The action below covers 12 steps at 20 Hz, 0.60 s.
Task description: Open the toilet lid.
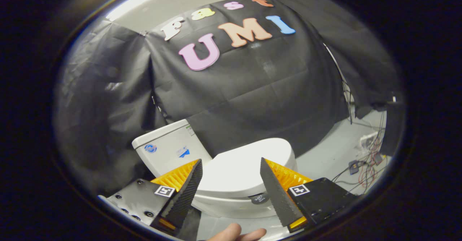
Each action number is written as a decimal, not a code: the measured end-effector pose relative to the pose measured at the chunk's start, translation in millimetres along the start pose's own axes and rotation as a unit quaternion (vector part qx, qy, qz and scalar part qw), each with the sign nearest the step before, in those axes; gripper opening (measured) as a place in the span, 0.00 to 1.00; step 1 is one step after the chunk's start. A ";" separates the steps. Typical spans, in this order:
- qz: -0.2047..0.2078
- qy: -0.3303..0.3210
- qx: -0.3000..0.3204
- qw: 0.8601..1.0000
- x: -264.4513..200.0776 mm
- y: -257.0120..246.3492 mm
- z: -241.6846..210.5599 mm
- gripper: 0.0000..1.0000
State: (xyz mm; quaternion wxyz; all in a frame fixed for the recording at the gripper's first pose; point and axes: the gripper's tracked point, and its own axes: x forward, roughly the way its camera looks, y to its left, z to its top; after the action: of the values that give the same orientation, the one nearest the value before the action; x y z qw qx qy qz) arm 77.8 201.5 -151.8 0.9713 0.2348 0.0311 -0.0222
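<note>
Gripper (pixel 231 167) fingers spread above closed toilet lid (pixel 242 168).

Toilet lid (pixel 241 168) down flat on the bowl (pixel 231 205), just ahead of the gripper (pixel 231 165) and showing between its spread fingers, which touch nothing. Tank (pixel 166 150) behind and left of the lid, backing onto the cloth wall (pixel 252 89). Cables (pixel 364 165) on the floor (pixel 328 154) right of the toilet. Fingers of a hand (pixel 238 233) below the gripper
</note>
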 end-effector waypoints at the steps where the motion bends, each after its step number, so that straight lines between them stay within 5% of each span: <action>1: -0.001 0.002 0.017 1.000 2.6 -3.4 -6.4 0.99; 12: -0.016 0.063 0.179 0.982 34.1 -37.6 -91.2 0.98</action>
State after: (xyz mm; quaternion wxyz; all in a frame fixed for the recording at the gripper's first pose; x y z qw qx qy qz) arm 105.0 208.8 -252.3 0.9093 0.4050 0.0911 -0.0281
